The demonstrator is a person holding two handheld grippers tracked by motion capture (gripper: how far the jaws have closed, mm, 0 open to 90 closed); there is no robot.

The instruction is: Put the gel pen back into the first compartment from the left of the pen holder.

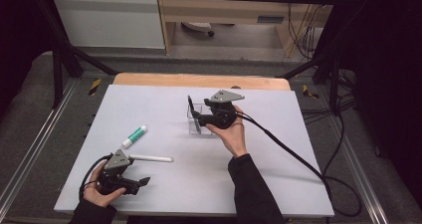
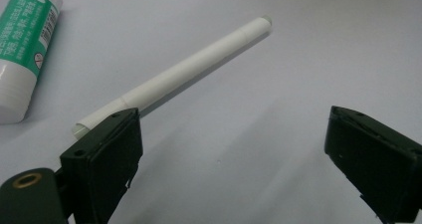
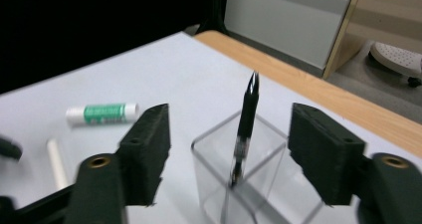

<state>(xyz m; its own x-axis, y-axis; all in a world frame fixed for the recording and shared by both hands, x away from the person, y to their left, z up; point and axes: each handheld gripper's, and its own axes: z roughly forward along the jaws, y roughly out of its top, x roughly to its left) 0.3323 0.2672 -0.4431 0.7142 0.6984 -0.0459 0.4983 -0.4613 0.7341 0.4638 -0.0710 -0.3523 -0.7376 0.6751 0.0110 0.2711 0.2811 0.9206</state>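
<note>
Black pen (image 3: pixel 247 122) in clear box (image 3: pixel 239 174); white pen (image 2: pixel 174 77); green-and-white tube (image 2: pixel 25 45), perhaps glue.

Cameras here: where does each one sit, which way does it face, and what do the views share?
High view: fixed above the person's side, looking forward and down on the table; both forearms, left gripper and right gripper show.
Left gripper view: rides the left gripper, low over the white pen; own open jaws show.
Right gripper view: rides the right gripper, facing the clear holder with the black pen; own jaws, apart, show.
Shared: the glue stick in all three.
</note>
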